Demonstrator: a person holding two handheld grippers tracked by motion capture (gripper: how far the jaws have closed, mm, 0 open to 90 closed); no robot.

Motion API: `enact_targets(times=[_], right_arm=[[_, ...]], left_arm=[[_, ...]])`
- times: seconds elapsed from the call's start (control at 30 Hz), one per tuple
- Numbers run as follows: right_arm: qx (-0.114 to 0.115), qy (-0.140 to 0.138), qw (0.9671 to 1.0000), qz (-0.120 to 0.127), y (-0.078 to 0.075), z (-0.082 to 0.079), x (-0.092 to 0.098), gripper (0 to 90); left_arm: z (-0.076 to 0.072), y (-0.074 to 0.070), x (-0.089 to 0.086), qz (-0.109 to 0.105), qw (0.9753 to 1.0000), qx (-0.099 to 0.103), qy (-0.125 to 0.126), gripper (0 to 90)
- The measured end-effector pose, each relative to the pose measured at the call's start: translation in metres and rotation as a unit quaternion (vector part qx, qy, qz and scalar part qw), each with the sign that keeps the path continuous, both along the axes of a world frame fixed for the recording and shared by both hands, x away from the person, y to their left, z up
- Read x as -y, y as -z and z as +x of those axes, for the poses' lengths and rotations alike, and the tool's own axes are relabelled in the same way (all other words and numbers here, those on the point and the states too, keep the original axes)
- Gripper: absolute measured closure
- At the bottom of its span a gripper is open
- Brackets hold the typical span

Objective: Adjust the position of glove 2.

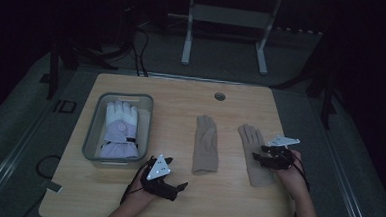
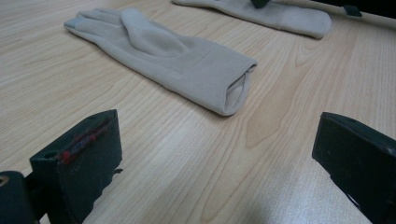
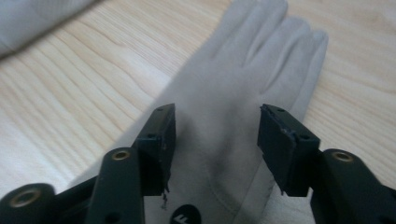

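Both forearms come in from the near edge. The left gripper (image 1: 181, 186) sits low in the left hand (image 1: 144, 188), jaws spread wide (pointing right). The right gripper (image 1: 257, 153), jaws parted, angles leftward from the right hand (image 1: 290, 174)

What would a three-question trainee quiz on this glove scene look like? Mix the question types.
1. True or false: the right gripper is open above a beige glove.
2. What lies in the grey bin?
3. The left gripper points at: A) the middle glove's cuff B) the bin C) a cable

Key: 1 true; 2 a white glove; 3 A
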State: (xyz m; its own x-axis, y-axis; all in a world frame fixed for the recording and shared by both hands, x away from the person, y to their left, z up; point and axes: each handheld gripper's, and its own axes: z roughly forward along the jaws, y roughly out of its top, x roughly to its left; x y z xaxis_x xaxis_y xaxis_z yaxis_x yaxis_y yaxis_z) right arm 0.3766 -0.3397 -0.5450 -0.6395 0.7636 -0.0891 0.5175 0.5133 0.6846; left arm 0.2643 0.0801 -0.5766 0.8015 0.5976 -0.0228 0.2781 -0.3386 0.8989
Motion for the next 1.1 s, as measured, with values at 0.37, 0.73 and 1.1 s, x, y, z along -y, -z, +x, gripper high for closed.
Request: enact_targets(times=[0.37,0.73,1.1], right_arm=[[-0.016,0.054,0.9982,0.018,0.005,-0.001,-0.003,79.1],[0.011,0.122,0.9915,0.044,-0.021,-0.008,-0.039,82.1],[0.029,0.118,0.9883,0.092,-0.057,-0.010,-0.090,82.1]], left_arm=[[-0.001,0.000,0.000,0.003,1.0000,0.003,-0.001,1.8],[-0.001,0.000,0.000,0.001,1.0000,0.003,-0.004,1.8],[-0.001,0.000,0.000,-0.001,1.0000,0.004,-0.003,1.8]])
